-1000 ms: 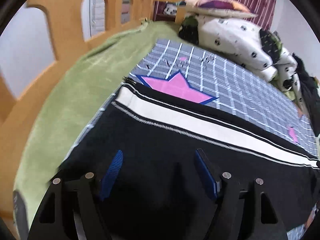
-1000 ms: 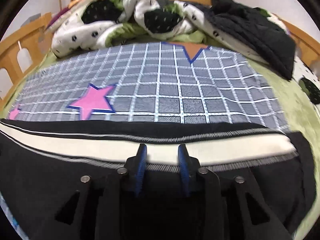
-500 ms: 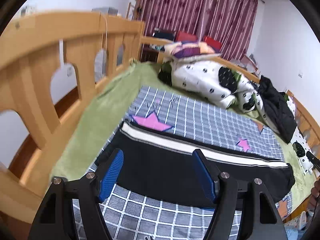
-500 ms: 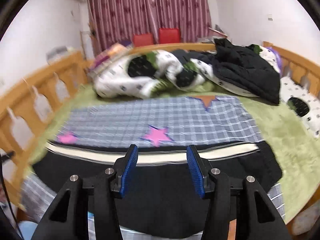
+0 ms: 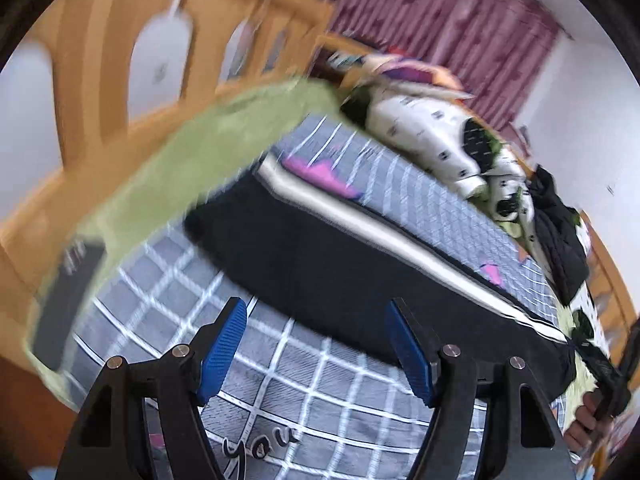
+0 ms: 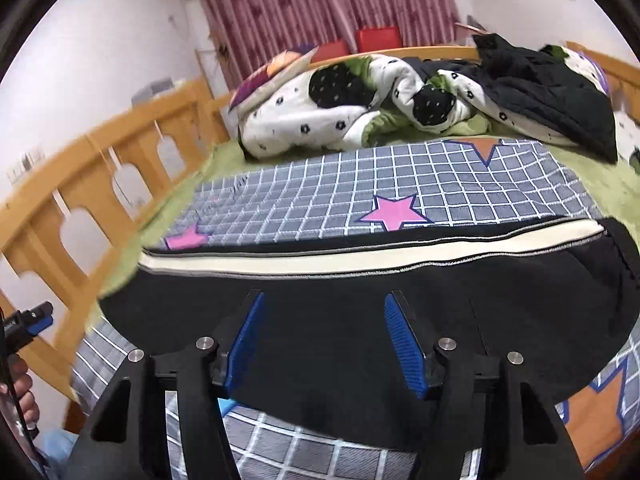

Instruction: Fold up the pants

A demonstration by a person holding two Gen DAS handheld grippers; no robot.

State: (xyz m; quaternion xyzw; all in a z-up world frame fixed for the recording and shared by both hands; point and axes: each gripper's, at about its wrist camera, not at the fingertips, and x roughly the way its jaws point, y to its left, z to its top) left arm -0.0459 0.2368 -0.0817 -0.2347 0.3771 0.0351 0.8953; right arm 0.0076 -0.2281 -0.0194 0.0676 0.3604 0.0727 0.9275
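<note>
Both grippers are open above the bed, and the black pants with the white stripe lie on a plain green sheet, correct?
Not quite. Left gripper and right gripper are open, but the right wrist view shows the black pants on a grey checked sheet with stars.

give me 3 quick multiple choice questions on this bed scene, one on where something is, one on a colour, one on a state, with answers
1. Where do the black pants with the cream side stripe lie?
A. on the grey checked blanket with stars
B. over the wooden bed rail
C. on the floor

2. What colour is the star just beyond the stripe in the right wrist view?
A. green
B. pink
C. white

3. How do the two grippers stand?
A. both shut on the pants
B. one open, one shut
C. both open, holding nothing

Answers:
1 A, the checked blanket shows beyond the pants and in front of them.
2 B, it is pink with a dark blue outline.
3 C, the left gripper and the right gripper each show wide-apart blue pads with no cloth between.
</note>
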